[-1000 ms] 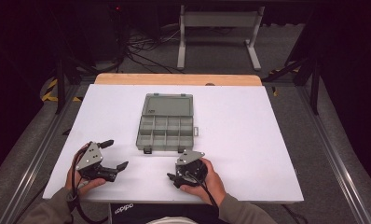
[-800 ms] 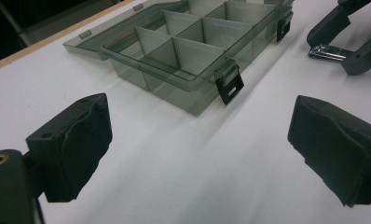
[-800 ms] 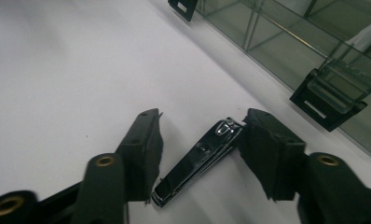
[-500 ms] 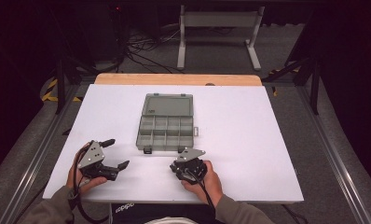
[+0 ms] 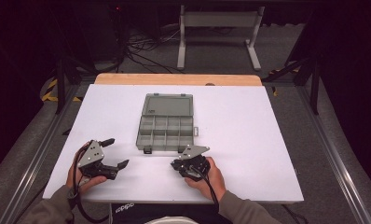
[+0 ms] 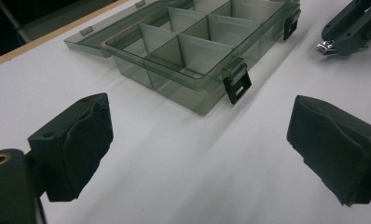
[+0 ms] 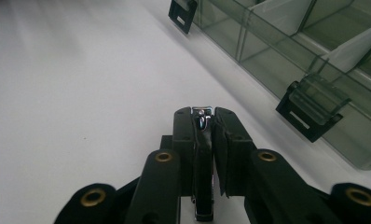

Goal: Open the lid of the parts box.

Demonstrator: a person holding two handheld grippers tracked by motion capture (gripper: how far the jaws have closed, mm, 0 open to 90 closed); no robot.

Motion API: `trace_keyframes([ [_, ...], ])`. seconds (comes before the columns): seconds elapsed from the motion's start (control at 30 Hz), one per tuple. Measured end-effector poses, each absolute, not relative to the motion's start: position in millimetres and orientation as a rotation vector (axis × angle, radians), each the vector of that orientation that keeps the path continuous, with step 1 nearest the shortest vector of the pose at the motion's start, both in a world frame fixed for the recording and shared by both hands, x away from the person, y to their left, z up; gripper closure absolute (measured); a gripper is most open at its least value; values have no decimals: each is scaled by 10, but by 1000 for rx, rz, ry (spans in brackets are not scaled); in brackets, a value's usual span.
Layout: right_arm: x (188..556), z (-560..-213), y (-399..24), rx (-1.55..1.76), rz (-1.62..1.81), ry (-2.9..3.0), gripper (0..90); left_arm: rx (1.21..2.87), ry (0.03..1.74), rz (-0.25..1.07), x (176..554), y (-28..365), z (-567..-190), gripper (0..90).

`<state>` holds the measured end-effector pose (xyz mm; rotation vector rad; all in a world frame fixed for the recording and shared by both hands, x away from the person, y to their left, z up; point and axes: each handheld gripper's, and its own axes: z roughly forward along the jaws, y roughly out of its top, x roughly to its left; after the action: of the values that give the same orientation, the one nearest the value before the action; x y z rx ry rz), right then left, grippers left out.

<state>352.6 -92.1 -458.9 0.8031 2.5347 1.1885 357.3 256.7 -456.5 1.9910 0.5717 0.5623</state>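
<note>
A white worktop (image 5: 277,135) is lying before you, its far edge showing as a bare wooden strip (image 5: 174,79). Past that edge, dark cables (image 5: 146,51) are trailing over the grey floor (image 5: 221,46) — beside them a pale metal stand (image 5: 218,32) is standing on two feet. Yellow-black tape (image 5: 48,89) is marking the floor at the left.

R gripper (image 5: 180,164) jaws just closed onto small metal clipper (image 7: 202,116).
</note>
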Motion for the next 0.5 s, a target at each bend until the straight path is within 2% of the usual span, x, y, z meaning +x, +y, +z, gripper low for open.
trace_keyframes([
  [0.5,3501,-4550,-964,769,1219,2525,798,1994,568,561,3555,2576,-4555,79],
])
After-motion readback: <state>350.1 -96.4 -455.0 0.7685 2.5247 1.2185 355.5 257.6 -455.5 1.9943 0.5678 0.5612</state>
